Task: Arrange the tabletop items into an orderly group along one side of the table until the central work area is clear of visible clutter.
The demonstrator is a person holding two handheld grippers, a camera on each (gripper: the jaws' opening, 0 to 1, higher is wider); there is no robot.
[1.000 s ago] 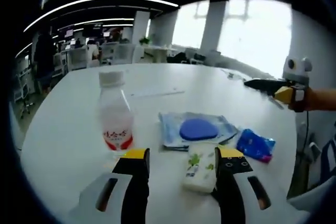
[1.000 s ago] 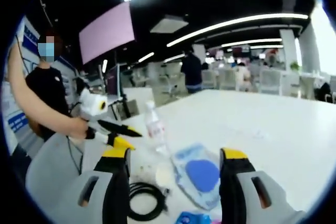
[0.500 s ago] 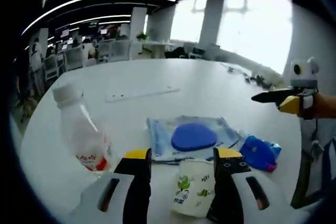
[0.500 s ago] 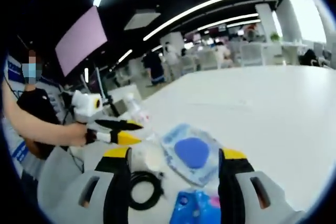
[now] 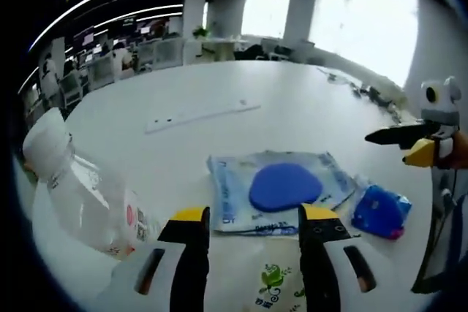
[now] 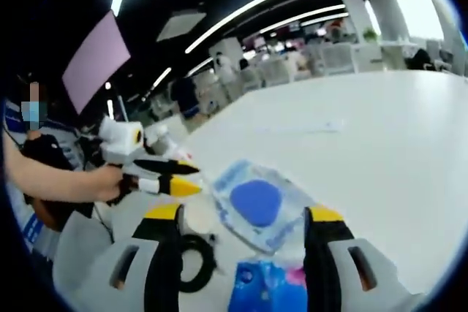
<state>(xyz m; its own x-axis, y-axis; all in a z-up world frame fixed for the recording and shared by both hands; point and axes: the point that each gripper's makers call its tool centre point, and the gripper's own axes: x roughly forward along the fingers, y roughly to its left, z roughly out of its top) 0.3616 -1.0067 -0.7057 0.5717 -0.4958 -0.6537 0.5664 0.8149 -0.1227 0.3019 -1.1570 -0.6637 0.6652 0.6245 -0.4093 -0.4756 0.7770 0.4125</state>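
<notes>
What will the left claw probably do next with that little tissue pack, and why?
Probably ease forward and close: the left gripper stands open with the tissue pack lying between its jaws, not yet pinched, while the blue pouch sits just beyond.

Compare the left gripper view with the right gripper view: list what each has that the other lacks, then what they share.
Left gripper view alone: a clear bottle lying near the left jaw, and a white tissue pack between the jaws. Right gripper view alone: a black cable coiled beside the left jaw. Both: the clear packet with a blue pad, the blue wrapper and the white table.
</notes>
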